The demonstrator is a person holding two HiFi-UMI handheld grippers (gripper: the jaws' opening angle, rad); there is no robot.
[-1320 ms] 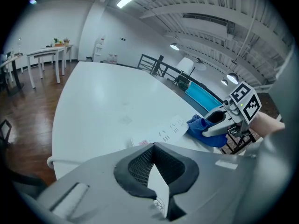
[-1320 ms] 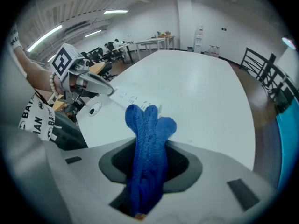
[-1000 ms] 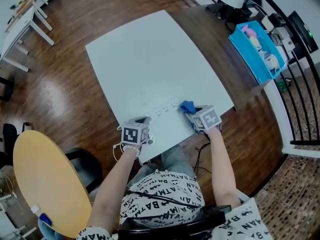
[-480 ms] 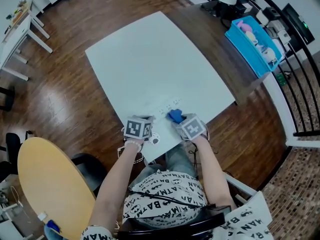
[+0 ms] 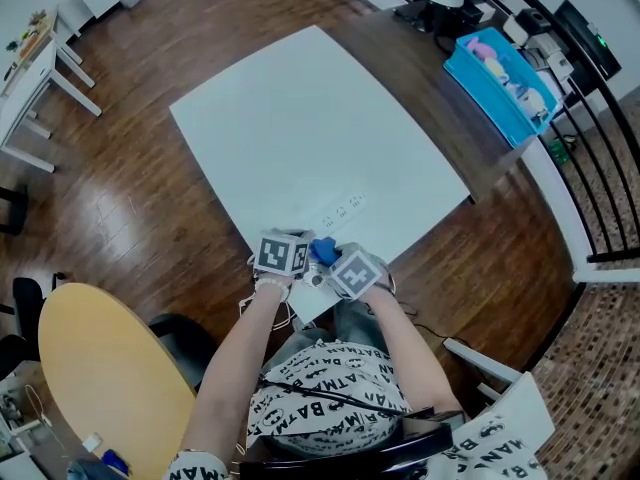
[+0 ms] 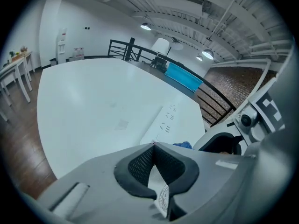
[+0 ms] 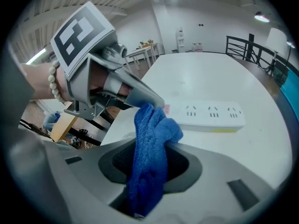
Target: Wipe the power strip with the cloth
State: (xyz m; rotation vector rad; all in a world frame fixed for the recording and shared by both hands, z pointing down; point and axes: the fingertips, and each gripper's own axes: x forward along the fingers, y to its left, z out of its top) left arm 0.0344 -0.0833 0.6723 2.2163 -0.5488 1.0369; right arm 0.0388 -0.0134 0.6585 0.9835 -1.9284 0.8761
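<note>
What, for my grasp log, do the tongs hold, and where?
Right tongs: blue terry cloth, pinched at its bunched middle. Left tongs: shut on nothing visible.

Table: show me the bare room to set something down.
Bare: the table beyond the power strip, out to its far edges. Crowded: the near edge, where left gripper, right gripper and cloth bunch beside the strip.

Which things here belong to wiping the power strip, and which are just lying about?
Job: power strip; blue cloth, clamped in right gripper; left gripper at the strip's end; white table.
Lying about: blue tray on the dark desk; round yellow table; white side desk.
</note>
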